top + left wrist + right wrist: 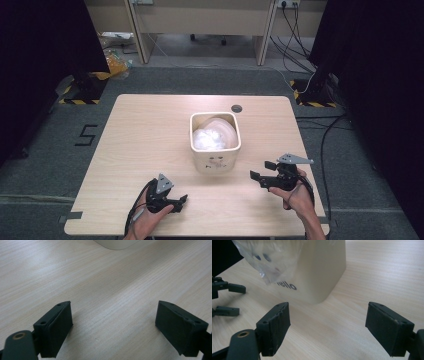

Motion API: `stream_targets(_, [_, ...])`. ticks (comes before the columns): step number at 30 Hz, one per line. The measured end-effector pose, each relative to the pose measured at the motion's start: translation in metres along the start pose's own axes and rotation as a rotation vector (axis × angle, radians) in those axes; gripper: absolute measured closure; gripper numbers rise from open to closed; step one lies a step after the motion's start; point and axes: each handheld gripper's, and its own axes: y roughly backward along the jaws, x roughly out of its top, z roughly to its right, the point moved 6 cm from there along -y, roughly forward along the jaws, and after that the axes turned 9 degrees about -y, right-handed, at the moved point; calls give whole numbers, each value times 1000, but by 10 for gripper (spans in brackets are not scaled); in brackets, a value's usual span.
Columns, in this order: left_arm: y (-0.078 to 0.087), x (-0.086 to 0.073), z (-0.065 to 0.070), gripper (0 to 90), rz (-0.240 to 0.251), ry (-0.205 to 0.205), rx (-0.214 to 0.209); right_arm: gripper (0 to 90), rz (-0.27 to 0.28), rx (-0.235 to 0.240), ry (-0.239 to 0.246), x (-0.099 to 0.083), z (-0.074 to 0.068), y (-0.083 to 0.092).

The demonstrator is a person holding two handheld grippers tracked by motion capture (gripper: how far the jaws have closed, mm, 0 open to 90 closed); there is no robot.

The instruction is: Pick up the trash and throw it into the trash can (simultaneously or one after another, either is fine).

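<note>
A cream square bin (216, 159) stands in the middle of the wooden table (145, 135), lined with a clear plastic bag (212, 136) that bulges white inside it. My left gripper (180, 204) rests low near the front left edge, jaws open and pointing right, with bare wood between them (113, 315). My right gripper (262, 170) hovers to the right of the bin, pointing left at it. Its jaws stand wide open with nothing between them (328, 315). In the right gripper view the bin (322, 272) is close ahead, the bag's edge (269, 257) hangs over its printed side, and the left gripper (240, 300) shows beyond.
A round dark grommet (236, 108) sits in the table behind the bin. The bin's base (117, 243) shows at the top of the left gripper view. Cables (327, 135) trail on the floor to the right, and a desk (200, 20) stands beyond the table.
</note>
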Motion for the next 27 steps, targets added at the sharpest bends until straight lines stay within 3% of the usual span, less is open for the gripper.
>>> stream_targets(27, [0, 0, 0, 133, 0, 1, 0, 205, -69, -58, 23, -38, 12, -6])
